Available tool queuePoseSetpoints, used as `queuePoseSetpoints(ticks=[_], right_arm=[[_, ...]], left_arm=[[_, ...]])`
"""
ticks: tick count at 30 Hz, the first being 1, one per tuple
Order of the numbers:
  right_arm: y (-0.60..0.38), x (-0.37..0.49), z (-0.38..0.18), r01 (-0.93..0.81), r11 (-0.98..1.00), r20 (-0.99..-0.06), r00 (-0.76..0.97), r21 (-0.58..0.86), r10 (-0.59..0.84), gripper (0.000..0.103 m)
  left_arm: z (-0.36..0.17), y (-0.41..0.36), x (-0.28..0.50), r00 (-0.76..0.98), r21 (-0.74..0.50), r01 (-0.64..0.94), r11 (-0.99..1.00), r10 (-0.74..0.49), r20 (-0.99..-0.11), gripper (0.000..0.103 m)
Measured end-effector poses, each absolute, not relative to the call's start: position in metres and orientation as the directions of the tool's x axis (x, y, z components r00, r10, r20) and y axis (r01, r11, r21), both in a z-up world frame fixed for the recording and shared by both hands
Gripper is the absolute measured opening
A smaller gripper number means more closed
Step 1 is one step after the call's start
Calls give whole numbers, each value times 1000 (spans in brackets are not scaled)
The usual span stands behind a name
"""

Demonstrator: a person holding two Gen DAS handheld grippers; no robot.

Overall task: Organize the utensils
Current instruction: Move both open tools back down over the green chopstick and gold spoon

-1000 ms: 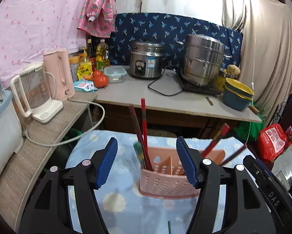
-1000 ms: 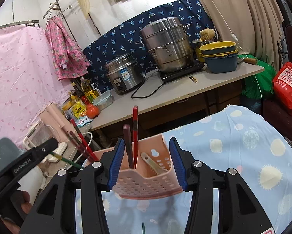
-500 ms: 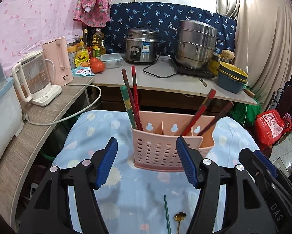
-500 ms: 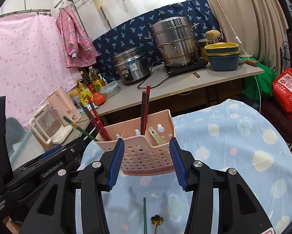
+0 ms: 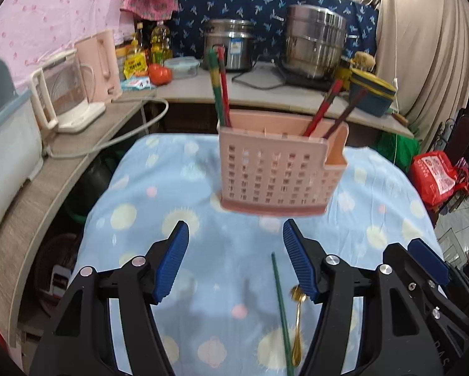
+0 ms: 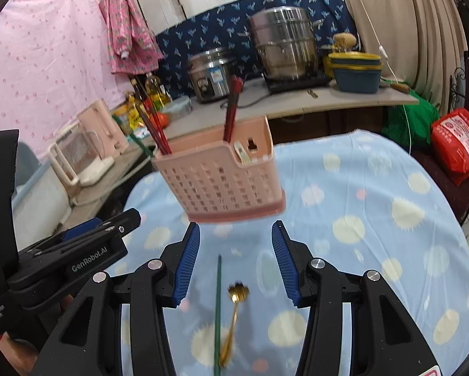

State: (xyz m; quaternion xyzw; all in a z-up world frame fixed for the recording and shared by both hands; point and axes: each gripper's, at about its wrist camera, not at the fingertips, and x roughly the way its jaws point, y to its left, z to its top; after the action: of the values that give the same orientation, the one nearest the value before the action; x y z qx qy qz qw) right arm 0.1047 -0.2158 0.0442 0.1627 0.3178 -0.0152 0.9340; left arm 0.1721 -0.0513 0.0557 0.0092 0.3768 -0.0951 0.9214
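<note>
Blue cloth with pale dots (image 5: 159,206) covers the bench in front of us, and it fills most of both wrist views. On it, at about 12 o'clock from both grippers, we see the pink perforated utensil caddy (image 5: 275,172), standing upright and apart from the fingers. In its left compartment stand a green chopstick and a red one (image 5: 218,87), leaning together; toward its right end two more red and dark chopsticks (image 5: 325,109) lean out toward 1 o'clock. The right wrist view shows a pale utensil handle (image 6: 243,154) lying in the small end compartment.

Our left gripper (image 5: 236,263) hangs over the cloth with its blue-padded fingers spread wide and nothing between them. Our right gripper (image 6: 236,261) is likewise spread and empty.

Nearer to us than the caddy, a thin green chopstick (image 6: 218,310) lies flat on the cloth, running from 6 toward 12 o'clock. Just beside it on its right lies a small gold spoon (image 6: 234,310), bowl end pointing toward the caddy; whether the two touch we cannot tell.
</note>
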Motion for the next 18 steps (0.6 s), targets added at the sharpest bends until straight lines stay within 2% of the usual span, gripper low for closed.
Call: queuePoseSetpoints(ticks=[8, 18], right_arm=[[-205, 72, -2, 147, 961, -692, 720, 236, 60, 47], [-191, 48, -37, 134, 966, -753, 653, 220, 81, 47]], left_arm=[[6, -46, 143, 623, -24, 181, 983, -134, -771, 59], [-38, -47, 104, 548, 10, 217, 976, -113, -829, 59]])
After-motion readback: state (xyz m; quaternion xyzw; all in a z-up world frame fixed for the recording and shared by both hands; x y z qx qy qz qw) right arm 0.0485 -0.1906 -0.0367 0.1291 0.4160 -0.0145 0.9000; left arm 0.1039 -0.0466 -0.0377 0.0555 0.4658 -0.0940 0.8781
